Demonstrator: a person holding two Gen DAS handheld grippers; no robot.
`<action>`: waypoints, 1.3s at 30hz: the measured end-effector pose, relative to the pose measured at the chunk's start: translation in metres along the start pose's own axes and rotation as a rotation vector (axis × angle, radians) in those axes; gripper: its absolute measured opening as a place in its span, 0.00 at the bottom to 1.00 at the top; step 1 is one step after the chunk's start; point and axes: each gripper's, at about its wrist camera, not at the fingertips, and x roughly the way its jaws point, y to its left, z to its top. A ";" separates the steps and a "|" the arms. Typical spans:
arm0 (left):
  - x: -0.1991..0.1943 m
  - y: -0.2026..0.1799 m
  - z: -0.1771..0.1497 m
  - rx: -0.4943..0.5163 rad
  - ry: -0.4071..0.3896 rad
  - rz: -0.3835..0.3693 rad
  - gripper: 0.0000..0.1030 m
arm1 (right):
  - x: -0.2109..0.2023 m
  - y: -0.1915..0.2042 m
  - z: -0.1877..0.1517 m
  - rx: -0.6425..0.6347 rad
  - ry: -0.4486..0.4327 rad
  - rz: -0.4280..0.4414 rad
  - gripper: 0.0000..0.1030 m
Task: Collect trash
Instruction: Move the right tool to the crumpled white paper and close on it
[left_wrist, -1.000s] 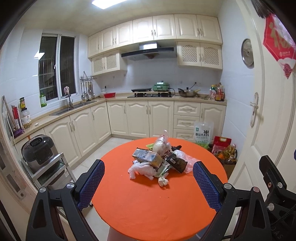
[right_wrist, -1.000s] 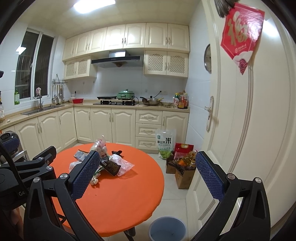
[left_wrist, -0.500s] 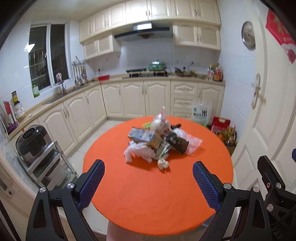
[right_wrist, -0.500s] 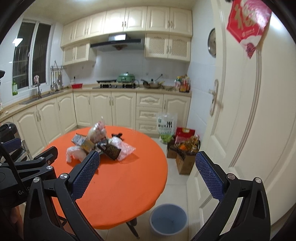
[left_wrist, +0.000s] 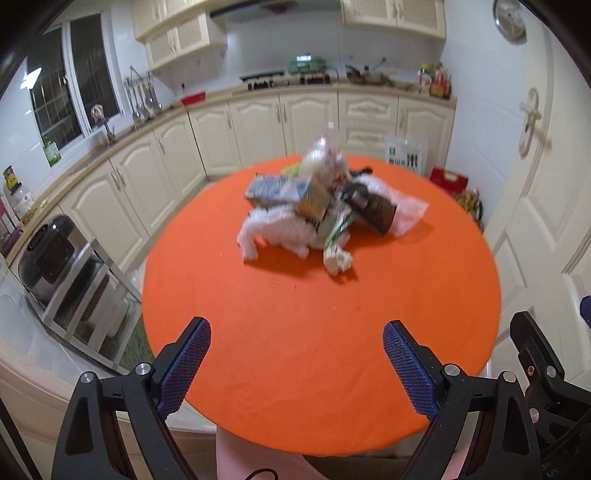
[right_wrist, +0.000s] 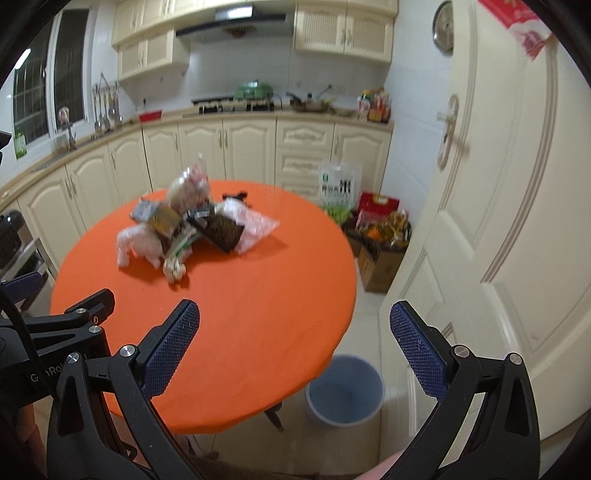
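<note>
A pile of trash (left_wrist: 314, 210) lies on the far half of the round orange table (left_wrist: 295, 369). It holds a printed carton (left_wrist: 273, 188), a crumpled white bag (left_wrist: 273, 230), a dark brown packet (left_wrist: 376, 210), a clear plastic bag (left_wrist: 406, 212) and a paper wad (left_wrist: 338, 260). My left gripper (left_wrist: 295, 332) hangs open over the table's near part, well short of the pile. My right gripper (right_wrist: 294, 310) is open over the table's right edge, with the pile (right_wrist: 184, 225) ahead to its left. A blue-grey bin (right_wrist: 345, 391) stands on the floor beside the table (right_wrist: 258, 314).
Cream kitchen cabinets (left_wrist: 258, 125) ring the room behind the table. A rice cooker (left_wrist: 51, 251) sits on a metal rack at the left. A closed door (right_wrist: 498, 221) fills the right. Boxes and grocery bags (right_wrist: 384, 229) crowd the floor by the door.
Both grippers have dipped downward and come closer to the table, so the tabletop fills more of each view. The bin shows more fully. Both grippers stay open and the pile has not moved.
</note>
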 end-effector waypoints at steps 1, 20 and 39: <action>0.005 0.000 0.000 0.001 0.013 0.001 0.88 | 0.004 0.001 -0.001 0.000 0.010 0.001 1.00; 0.106 0.010 -0.004 0.023 0.213 0.032 0.85 | 0.077 0.026 -0.037 -0.016 0.239 0.037 1.00; 0.121 0.071 0.015 -0.066 0.205 0.044 0.86 | 0.094 0.069 -0.004 -0.071 0.208 0.104 1.00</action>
